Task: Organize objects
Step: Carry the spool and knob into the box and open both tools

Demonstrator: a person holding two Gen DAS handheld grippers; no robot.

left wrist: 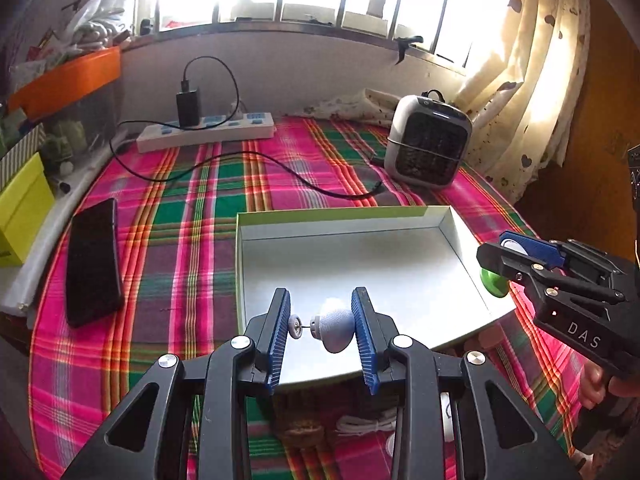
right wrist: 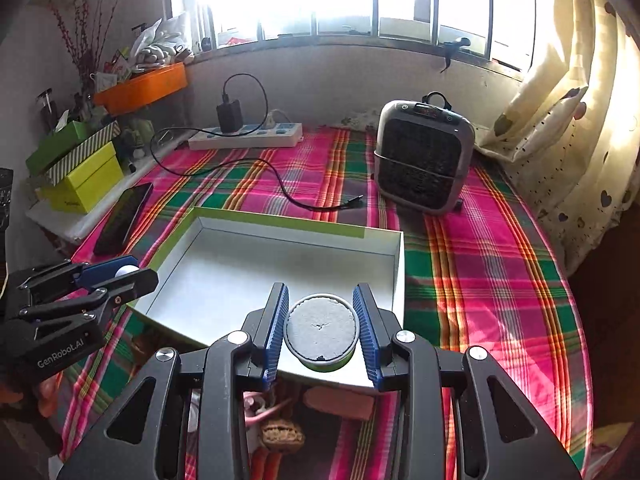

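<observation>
A shallow white box lid with a green rim (left wrist: 452,236) (right wrist: 384,248) lies open on the plaid cloth. My left gripper (left wrist: 322,330) is shut on a small pale-blue round knob with a pin and cap (left wrist: 334,324), held above the lid's near edge; it also shows in the right wrist view (right wrist: 126,272). My right gripper (right wrist: 320,332) is shut on a round green container with a grey top (right wrist: 320,330), held above the lid's near right corner. In the left wrist view the right gripper (left wrist: 500,248) sits at the lid's right side with the green container (left wrist: 494,282) below it.
A black phone (left wrist: 94,264) lies left of the lid. A heater (right wrist: 424,156) stands at the back right, a power strip with charger and cable (right wrist: 246,136) at the back. Yellow and green boxes (right wrist: 84,178) stand left. Small items (right wrist: 280,432) lie under my grippers.
</observation>
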